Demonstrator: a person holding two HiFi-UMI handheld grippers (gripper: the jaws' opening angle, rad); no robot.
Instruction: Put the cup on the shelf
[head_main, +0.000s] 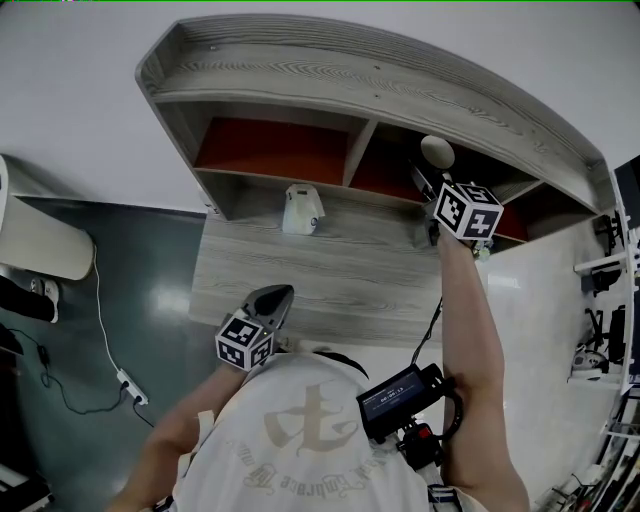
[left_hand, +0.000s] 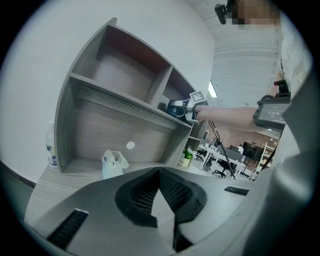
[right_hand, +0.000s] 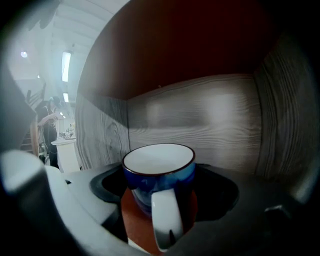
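Inside the upper shelf compartment just right of the divider, the blue cup (right_hand: 159, 167) stands upright between the jaws of the right gripper (right_hand: 160, 192). Its white inside is empty and its white handle faces the gripper's camera. The jaws are open only as wide as the cup and lie against its two sides. A reddish-brown surface shows just under the cup, but whether the cup rests on it cannot be told. Grey wood-grain walls close in behind it and to the right. In the head view the cup (head_main: 437, 151) shows as a pale round rim at the far end of the right gripper (head_main: 428, 172), with the person's right arm stretched out to the grey wood-grain shelf (head_main: 300, 75). A black device with a small screen (head_main: 400, 398) is strapped to that forearm. The left gripper (left_hand: 159, 180) has its jaws closed together with nothing between them. It is held near the person's body over the near edge of the wood-grain tabletop (head_main: 330, 280), well apart from the cup. A small white plastic bag (head_main: 301, 210) stands at the far side of the tabletop under the left compartment. A white bottle (left_hand: 50, 147) stands beside the shelf's left wall.
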